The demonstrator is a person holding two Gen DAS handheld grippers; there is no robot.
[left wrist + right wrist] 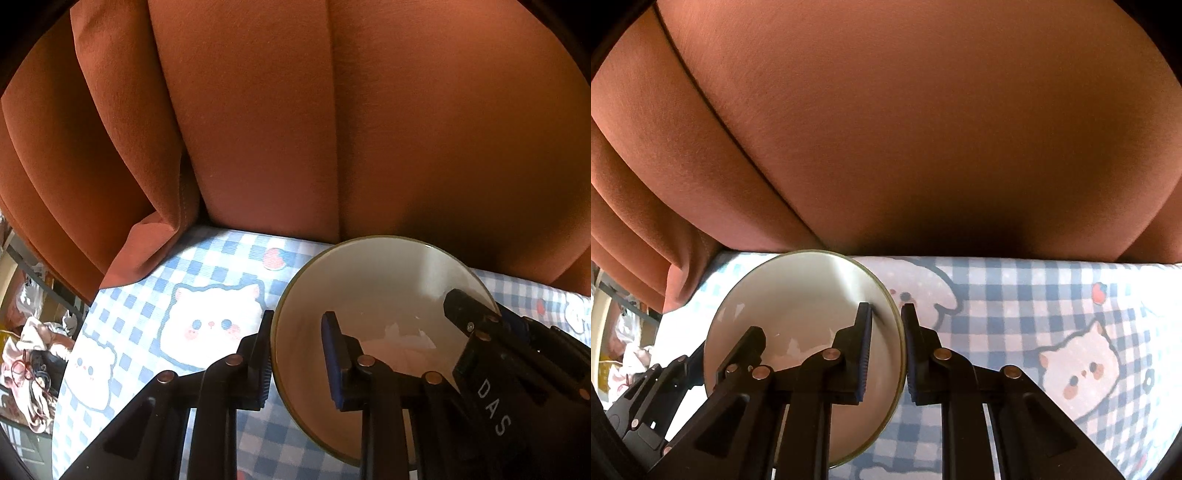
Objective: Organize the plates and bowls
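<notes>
Gripping one cream bowl from both sides, two grippers held it over the checked tablecloth.

Behind everything hung the orange curtain (258,129), its folds brushing the far edge of the tablecloth (155,288) with its cat print. On that cloth, near the curtain, sat the bowl (798,295). The left gripper (295,354) had its fingers clamped on the bowl's left rim, one pad inside and one outside; the right gripper (886,354) was clamped likewise on the opposite rim. Such paired holds probably served to lift the bowl level, without tipping.
</notes>
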